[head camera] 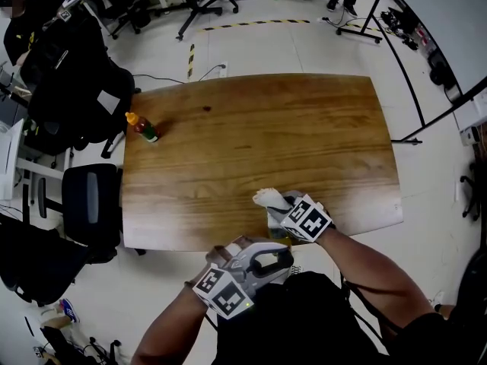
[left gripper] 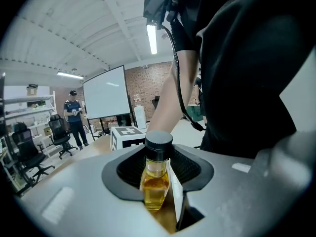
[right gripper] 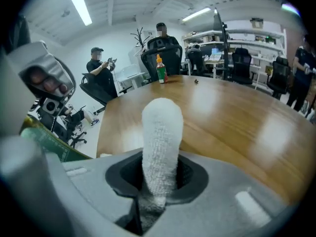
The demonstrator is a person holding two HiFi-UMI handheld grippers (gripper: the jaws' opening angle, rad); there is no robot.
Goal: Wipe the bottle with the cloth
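My left gripper (left gripper: pixel 158 184) is shut on a small glass bottle (left gripper: pixel 156 179) of yellow liquid with a black cap. It holds the bottle just past the table's near edge. In the head view the left gripper (head camera: pixel 268 260) sits below the right gripper (head camera: pixel 281 208), and the bottle between them is mostly hidden. My right gripper (right gripper: pixel 160 181) is shut on a rolled white cloth (right gripper: pixel 162 132). The cloth (head camera: pixel 268 198) sticks out over the wooden table (head camera: pixel 259 143). The bottle's green label (right gripper: pixel 45 141) shows at the left of the right gripper view.
A small sauce bottle (head camera: pixel 142 127) with an orange cap stands near the table's far left corner. Black office chairs (head camera: pixel 90 200) stand to the left of the table. People sit and stand beyond the table in the gripper views.
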